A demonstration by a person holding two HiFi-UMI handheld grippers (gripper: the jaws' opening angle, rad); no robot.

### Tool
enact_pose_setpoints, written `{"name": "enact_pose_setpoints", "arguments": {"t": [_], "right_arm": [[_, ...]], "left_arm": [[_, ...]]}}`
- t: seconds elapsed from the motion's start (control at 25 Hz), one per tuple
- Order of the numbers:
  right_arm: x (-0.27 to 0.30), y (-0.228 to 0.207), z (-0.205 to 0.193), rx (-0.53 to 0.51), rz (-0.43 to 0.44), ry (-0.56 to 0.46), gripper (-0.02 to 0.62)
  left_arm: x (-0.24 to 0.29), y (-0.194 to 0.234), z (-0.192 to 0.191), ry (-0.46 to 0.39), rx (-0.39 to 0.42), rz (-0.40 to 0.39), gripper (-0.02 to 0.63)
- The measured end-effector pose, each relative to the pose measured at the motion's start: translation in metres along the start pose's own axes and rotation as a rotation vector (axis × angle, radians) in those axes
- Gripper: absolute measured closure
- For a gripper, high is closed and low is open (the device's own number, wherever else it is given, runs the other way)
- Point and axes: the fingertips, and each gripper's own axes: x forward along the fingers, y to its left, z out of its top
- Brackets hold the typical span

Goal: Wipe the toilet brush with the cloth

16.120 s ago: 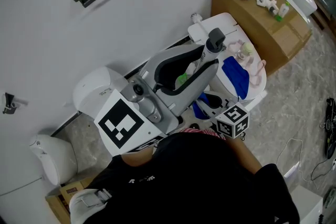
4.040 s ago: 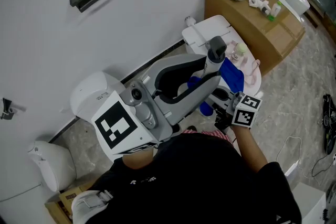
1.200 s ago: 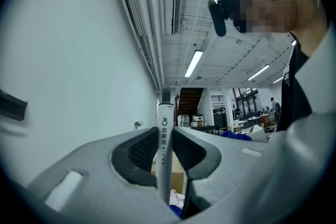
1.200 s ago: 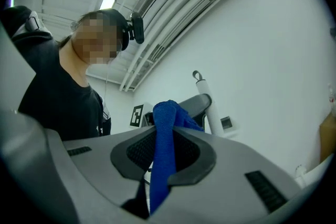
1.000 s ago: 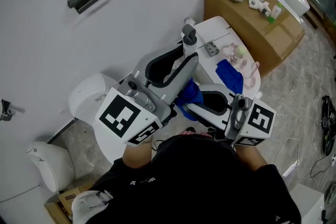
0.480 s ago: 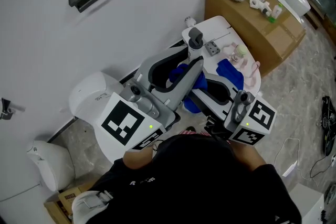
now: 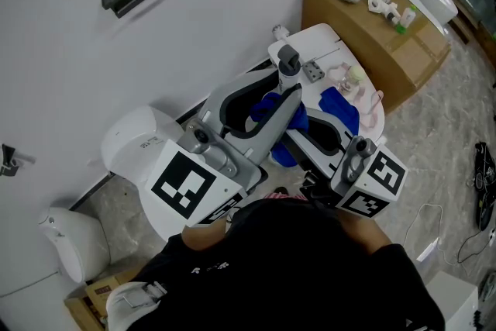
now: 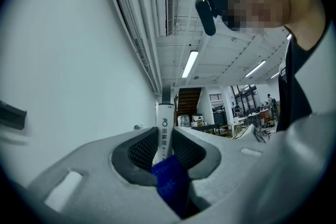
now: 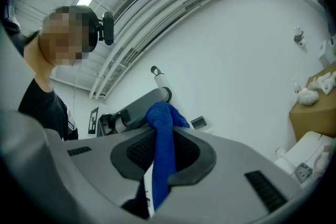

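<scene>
My left gripper (image 7: 287, 86) is shut on the toilet brush's white handle (image 8: 165, 132), whose grey end cap (image 7: 288, 57) sticks out beyond the jaws. A blue cloth (image 7: 274, 111) is bunched against the handle just below that grip. My right gripper (image 7: 293, 132) comes in from the lower right and is shut on this cloth (image 9: 162, 152). In the right gripper view the cloth drapes over the left gripper's jaw, with the handle's end (image 9: 159, 77) behind it. The brush head is hidden.
Under the grippers stands a white toilet (image 7: 308, 41), with a second blue cloth (image 7: 342, 110) and pink items (image 7: 366, 98) on it. A cardboard box (image 7: 372, 15) with toys sits to the right. A white bin (image 7: 74, 238) is at lower left.
The right gripper has tilted and carried the cloth up along the handle, from below the left jaws to beside them. Over the last half second almost nothing moved.
</scene>
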Motion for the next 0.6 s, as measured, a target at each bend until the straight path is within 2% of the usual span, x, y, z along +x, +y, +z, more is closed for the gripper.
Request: {"name": "enact_pose_setpoints", "arguments": {"t": [0.6], "right_arm": [[-0.006, -0.004, -0.013, 0.032, -0.014, 0.025, 0.532]], "left_arm": [[0.001, -0.003, 0.000, 0.000, -0.004, -0.017, 0.515]]}}
